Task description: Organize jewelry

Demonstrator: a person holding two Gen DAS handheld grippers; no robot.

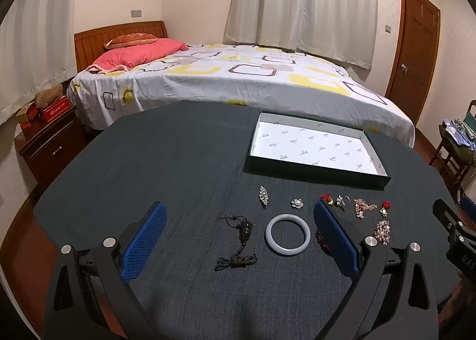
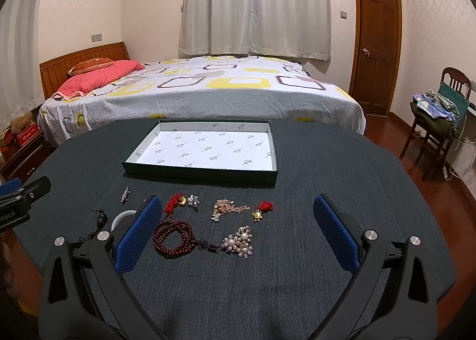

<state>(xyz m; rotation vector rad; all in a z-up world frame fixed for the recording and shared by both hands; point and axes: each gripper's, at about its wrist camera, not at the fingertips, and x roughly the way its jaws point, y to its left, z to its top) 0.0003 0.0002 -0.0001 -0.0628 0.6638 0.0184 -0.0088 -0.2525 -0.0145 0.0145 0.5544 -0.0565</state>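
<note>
Several jewelry pieces lie on a dark cloth table (image 1: 178,161). In the left wrist view my left gripper (image 1: 239,215) is open above a pale bangle (image 1: 287,234) and a dark pendant with tassel (image 1: 238,238); a crystal brooch (image 1: 264,196) and a pearl flower (image 1: 297,203) lie beyond. In the right wrist view my right gripper (image 2: 238,209) is open above a dark red bead bracelet (image 2: 174,238), a pearl brooch (image 2: 239,241), a rose-gold chain (image 2: 227,209) and two red-tasselled gold charms (image 2: 261,210). The empty white-lined tray (image 2: 148,143) (image 1: 315,171) sits behind them.
A bed (image 2: 208,93) stands just past the table. A nightstand (image 1: 50,143) with boxes is on the left. A chair (image 2: 437,125) piled with cloth and a wooden door (image 2: 376,42) are on the right.
</note>
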